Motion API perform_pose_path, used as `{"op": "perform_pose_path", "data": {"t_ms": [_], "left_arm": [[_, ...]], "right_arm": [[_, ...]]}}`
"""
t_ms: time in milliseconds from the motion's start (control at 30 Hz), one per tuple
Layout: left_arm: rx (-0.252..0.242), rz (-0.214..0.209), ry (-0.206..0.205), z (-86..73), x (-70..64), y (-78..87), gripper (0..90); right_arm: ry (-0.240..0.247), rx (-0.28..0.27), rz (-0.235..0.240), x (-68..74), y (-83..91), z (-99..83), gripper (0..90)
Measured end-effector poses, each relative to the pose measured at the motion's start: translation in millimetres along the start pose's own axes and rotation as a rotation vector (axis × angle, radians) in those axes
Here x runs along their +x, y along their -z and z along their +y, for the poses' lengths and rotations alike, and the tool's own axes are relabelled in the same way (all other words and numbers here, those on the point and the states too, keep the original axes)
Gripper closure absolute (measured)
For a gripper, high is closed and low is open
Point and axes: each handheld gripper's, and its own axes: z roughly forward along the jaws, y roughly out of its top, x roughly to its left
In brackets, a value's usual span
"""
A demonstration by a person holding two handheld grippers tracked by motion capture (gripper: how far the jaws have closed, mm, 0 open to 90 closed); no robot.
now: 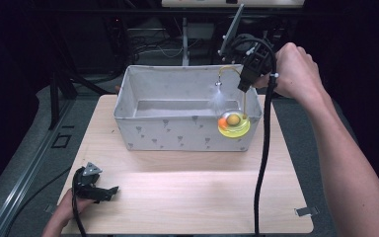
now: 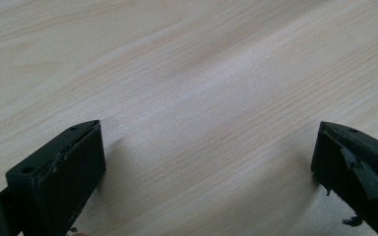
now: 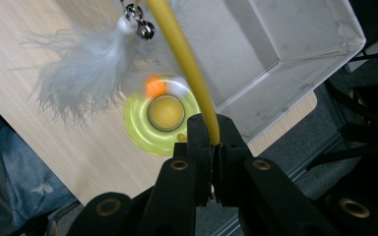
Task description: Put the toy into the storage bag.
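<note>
Right gripper view had the right gripper [image 3: 211, 147] clamped on the cat toy's yellow wand [image 3: 184, 59], disc base [image 1: 234, 125] dangling over the fabric bin's [image 1: 177, 133] near corner. Looked mostly done, just lowering and letting go remained; left gripper [image 2: 206, 162] sat apart, holding nothing, on the table [image 2: 202, 73].

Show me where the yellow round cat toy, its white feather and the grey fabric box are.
yellow round cat toy [image 3: 142, 132], right gripper view, disc rim
white feather [image 3: 76, 81], right gripper view, tuft middle
grey fabric box [image 1: 177, 136], high view, front wall

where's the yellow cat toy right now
In the high view the yellow cat toy hangs from the right hand-held gripper at the fabric bin's front right corner.
</note>
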Motion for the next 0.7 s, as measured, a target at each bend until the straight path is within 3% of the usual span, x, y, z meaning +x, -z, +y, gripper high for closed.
{"op": "perform_pose_path", "data": {"t_ms": [700], "left_arm": [[0.0,-0.001,0.001,-0.1,-0.1,0.0,0.0]], "right_arm": [[-0.095,-0.049,-0.046,-29.0,9.9,8.2,87.9]]}}
